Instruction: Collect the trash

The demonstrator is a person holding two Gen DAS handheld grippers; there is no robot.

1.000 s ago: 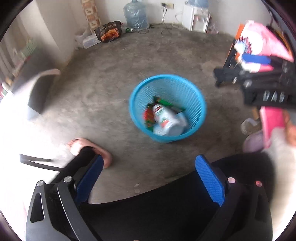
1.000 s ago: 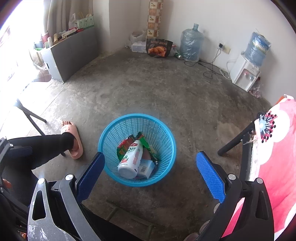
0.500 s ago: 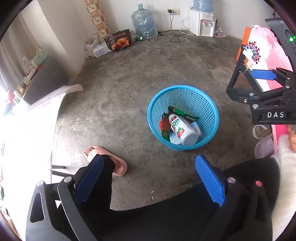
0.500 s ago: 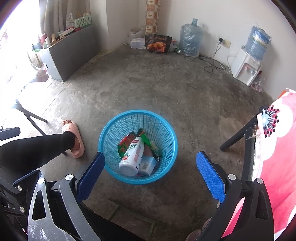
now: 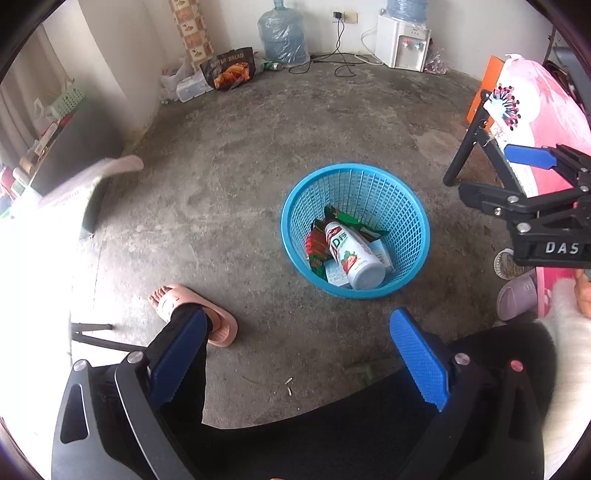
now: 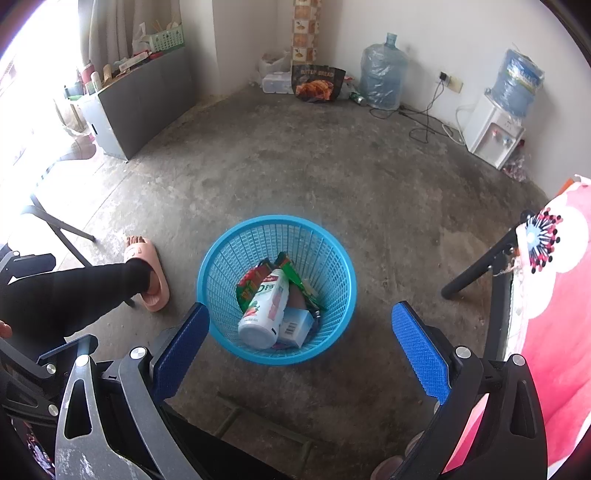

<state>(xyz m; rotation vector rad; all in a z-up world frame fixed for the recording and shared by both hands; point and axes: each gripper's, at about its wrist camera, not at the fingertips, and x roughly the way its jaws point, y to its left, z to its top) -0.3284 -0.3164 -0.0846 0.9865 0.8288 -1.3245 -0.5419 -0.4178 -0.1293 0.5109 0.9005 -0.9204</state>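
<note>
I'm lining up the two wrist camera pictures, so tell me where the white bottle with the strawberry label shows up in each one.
Left wrist view: the white bottle lies on its side inside the blue basket, right of centre, base toward the camera.
Right wrist view: the white bottle lies in the blue basket, just below centre, between the open jaws.
Shared landmark: the pink slipper on the floor left of the basket.

Bare concrete floor (image 6: 295,166), white walls (image 6: 424,29)
</note>
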